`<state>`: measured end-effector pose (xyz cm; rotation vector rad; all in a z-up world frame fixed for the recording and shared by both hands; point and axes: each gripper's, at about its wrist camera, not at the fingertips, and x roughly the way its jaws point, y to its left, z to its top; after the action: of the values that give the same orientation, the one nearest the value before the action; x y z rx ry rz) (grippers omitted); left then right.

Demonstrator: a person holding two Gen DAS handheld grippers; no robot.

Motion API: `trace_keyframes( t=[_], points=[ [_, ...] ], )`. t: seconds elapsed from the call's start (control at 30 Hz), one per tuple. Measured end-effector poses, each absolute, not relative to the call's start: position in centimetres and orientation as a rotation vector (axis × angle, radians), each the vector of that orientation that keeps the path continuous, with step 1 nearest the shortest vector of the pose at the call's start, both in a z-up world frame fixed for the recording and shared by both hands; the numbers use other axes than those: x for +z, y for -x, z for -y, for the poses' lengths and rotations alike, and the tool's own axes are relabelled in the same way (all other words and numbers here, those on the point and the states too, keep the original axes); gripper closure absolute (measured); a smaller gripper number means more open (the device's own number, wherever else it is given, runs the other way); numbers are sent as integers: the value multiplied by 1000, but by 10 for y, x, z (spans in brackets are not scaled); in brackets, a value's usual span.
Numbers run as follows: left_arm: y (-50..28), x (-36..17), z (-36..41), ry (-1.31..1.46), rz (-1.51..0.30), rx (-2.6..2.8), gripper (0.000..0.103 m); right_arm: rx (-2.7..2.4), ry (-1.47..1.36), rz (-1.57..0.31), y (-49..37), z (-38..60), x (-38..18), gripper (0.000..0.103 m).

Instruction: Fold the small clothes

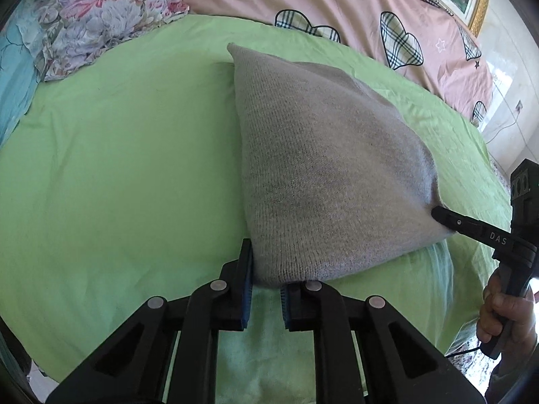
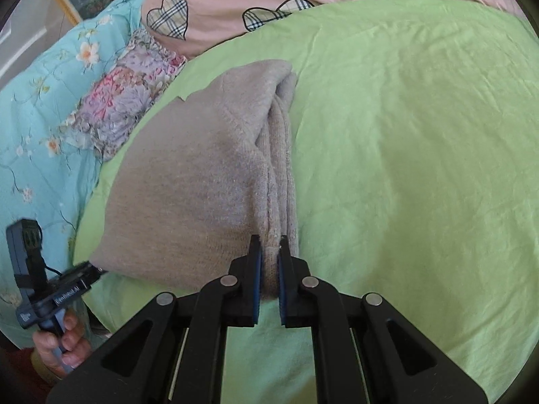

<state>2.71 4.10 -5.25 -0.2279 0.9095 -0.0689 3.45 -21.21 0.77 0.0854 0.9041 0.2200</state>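
**Spotter:** Fingers (image 1: 247, 286) of your left gripper (image 1: 266, 286) stand narrow around the near corner of the grey knit garment (image 1: 330, 168). It lies folded on the green bed sheet (image 1: 118, 151), and whether the pads really pinch it I cannot tell from this view.

**Checker:** What's around it there?

**Spotter:** A floral pillow (image 1: 101, 23) at the far left, a pink quilt with plaid hearts (image 1: 337, 0) behind. Your right gripper (image 1: 438, 212) bites the garment's right corner, your hand (image 1: 505, 316) on its handle.

**Checker:** And your right wrist view?

**Spotter:** Your right gripper's (image 2: 269, 269) fingers (image 2: 256, 276) are closed on the stacked folded edges of the knit (image 2: 188, 181), fabric pressed between the pads. Open green sheet (image 2: 421, 168) lies to the right, nothing blocking. A turquoise flowered cover (image 2: 43, 101) and the pillow (image 2: 128, 101) sit left. Your left gripper (image 2: 97, 269) meets the garment's left corner.
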Motion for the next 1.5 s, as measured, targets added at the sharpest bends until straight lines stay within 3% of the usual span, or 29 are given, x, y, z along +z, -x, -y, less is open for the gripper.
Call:
trace_keyframes(
  t=[0.27, 0.37, 0.5, 0.53, 0.57, 0.63, 0.73, 0.8, 0.83, 0.87, 1.0, 1.13, 1.27, 1.37, 1.5],
  points=[
    [-12, -47, -49, 206, -925, -145, 90, 235, -174, -919, -34, 226, 6, 92],
    [3, -33, -57, 193, -901, -200, 90, 214, -214, -933, -29, 235, 15, 81],
    [10, -6, -65, 172, -822, -237, 90, 177, -210, -854, -24, 235, 49, 80],
    [9, -2, -66, 175, -806, -236, 89, 183, -219, -829, -26, 234, 58, 73],
    [6, 2, -67, 183, -790, -237, 89, 200, -231, -807, -31, 230, 66, 52],
    [-6, 6, -66, 206, -776, -244, 89, 237, -224, -789, -43, 219, 71, 33],
    [-19, 7, -63, 240, -767, -269, 87, 265, -198, -804, -70, 198, 65, 33],
    [-26, 6, -57, 253, -773, -285, 86, 263, -212, -855, -92, 198, 48, 41],
    [-30, 6, -54, 255, -779, -295, 86, 272, -217, -888, -101, 198, 39, 62],
    [-33, 7, -51, 255, -785, -308, 85, 294, -229, -928, -108, 197, 32, 90],
    [-39, 11, -42, 238, -769, -339, 73, 267, -144, -845, -100, 197, 54, 90],
    [-56, 3, -33, 239, -794, -359, 72, 248, -91, -927, -116, 196, 33, 90],
    [-55, 0, -33, 215, -801, -363, 72, 175, -134, -873, -102, 210, 39, 72],
    [-52, -3, -36, 215, -810, -379, 72, 194, -124, -773, -75, 207, 58, 72],
    [-50, -14, -33, 188, -830, -376, 72, 362, -58, -845, -60, 170, 37, 71]
  ],
)
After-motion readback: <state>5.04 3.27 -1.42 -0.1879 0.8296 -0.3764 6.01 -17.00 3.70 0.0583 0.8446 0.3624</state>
